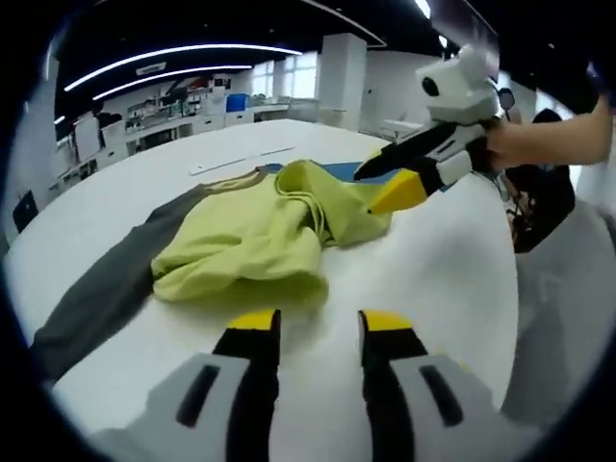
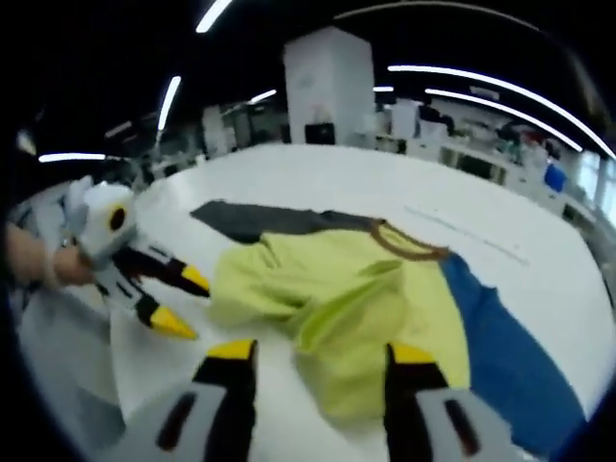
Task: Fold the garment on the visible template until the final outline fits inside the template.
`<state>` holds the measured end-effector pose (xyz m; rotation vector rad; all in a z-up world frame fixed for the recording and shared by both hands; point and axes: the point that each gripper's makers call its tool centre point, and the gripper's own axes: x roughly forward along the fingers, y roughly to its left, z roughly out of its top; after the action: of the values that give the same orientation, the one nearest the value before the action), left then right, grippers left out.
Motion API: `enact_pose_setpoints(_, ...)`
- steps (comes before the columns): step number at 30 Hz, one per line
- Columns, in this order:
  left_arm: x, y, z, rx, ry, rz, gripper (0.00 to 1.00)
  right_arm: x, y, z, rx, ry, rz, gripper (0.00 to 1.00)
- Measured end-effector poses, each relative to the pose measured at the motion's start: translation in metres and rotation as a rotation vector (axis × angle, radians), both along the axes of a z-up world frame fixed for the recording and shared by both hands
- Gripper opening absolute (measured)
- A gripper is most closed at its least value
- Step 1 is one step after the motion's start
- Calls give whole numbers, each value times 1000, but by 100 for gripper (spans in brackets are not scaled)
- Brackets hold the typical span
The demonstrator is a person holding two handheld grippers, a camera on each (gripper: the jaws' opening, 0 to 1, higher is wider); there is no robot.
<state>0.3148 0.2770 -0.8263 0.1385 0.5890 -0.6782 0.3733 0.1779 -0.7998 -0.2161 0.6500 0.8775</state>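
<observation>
Garment point(image 1: 252, 241): one piece of clothing lies crumpled on the white tabletop point(image 1: 452, 279). It has a yellow-green body, one dark grey sleeve point(image 1: 106, 289) and one blue sleeve point(image 2: 505, 337). In the left gripper view it sits in the middle of the frame, and the grey sleeve runs to the lower left. In the right gripper view it fills the centre, the grey sleeve points to the upper left and the blue sleeve goes to the lower right.

Neck band point(image 2: 404, 243): one brown curved band shows at the upper edge of the yellow-green part.

Left claw point(image 1: 318, 322): two jaws with yellow tips rise from the bottom of the left gripper view. They are spread apart with bare tabletop between them, just below the garment. They hold nothing. The same claw point(image 2: 178, 303) shows at the left of the right gripper view, beside the garment's edge, with a hand point(image 2: 38, 260) behind it.

Right claw point(image 2: 318, 351): two yellow-tipped jaws rise from the bottom of the right gripper view. They stand spread, and a fold of yellow-green cloth lies in the gap between them. I cannot tell if they touch it. In the left gripper view this claw point(image 1: 380, 188) comes from the upper right, held by one hand point(image 1: 525, 144), with its tips at the garment's right edge.

Background: long ceiling lights point(image 1: 173, 58) and one white pillar point(image 2: 327, 87) are at the top.
</observation>
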Motion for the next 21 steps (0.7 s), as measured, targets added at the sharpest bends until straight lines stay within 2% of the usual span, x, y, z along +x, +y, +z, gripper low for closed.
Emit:
enact_pose_setpoints(2, 4, 0, -5, 6, 5, 0, 21, 0, 0, -3, -3, 6, -9, 46)
enact_pose_setpoints(5, 10, 0, -13, 23, 13, 17, 20, -1, 3, -7, 9, 20, -25, 38)
enact_pose_setpoints(9, 13, -2, -14, 30, 9, 28, 16, -2, 7, -13, 1, 27, -32, 32)
enact_pose_setpoints(12, 15, -2, -14, 27, 6, 32, 3, -2, 8, -15, -5, 24, -31, 26)
enact_pose_setpoints(13, 15, -3, -14, 19, 5, 37, 3, -2, 10, -14, 16, 34, -42, 24)
enact_pose_setpoints(16, 17, -4, -15, 11, 13, 58, 3, 1, 12, -15, 14, 30, -52, 20)
enact_pose_setpoints(21, 17, -3, -14, -8, 26, 83, 0, 2, 12, -14, 23, 29, -71, 2)
